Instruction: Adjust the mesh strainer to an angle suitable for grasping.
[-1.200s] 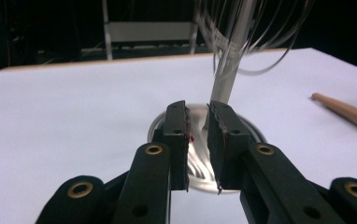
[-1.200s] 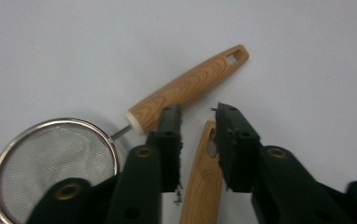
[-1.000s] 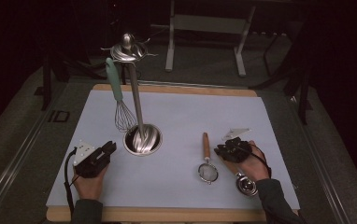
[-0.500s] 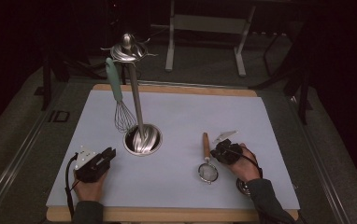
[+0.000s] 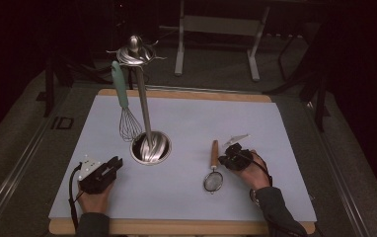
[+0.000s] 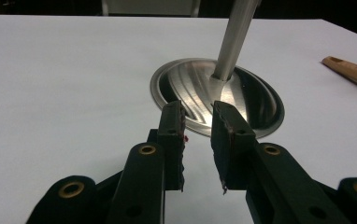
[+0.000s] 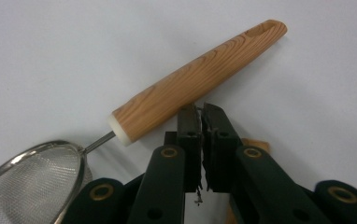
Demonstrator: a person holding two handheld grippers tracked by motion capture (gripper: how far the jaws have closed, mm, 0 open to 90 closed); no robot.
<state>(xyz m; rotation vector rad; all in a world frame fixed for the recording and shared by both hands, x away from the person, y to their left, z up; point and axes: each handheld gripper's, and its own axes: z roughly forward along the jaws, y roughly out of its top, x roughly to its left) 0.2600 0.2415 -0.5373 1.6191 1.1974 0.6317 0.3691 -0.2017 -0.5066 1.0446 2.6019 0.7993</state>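
Observation:
A steel utensil stand (image 5: 149, 148) has a round dished base, a tall pole and hooks at the top. A whisk (image 5: 122, 106) with a teal handle hangs from it. A small mesh strainer (image 5: 213, 180) with a wooden handle (image 7: 195, 81) lies flat on the white mat to the right of the stand. My right gripper (image 7: 201, 112) is shut with nothing between its jaws, and its tips are right at the near side of that handle. My left gripper (image 6: 197, 116) is open and points at the stand's base (image 6: 242, 93), a little short of its rim.
The white mat (image 5: 201, 118) lies on a wooden board whose edge shows at the front. Dark floor and metal frame legs (image 5: 179, 44) are beyond the far edge. The stand's pole (image 5: 143, 108) rises high at the mat's centre-left.
My right gripper has moved left across the mat, up to the strainer's wooden handle. The left gripper has barely moved.

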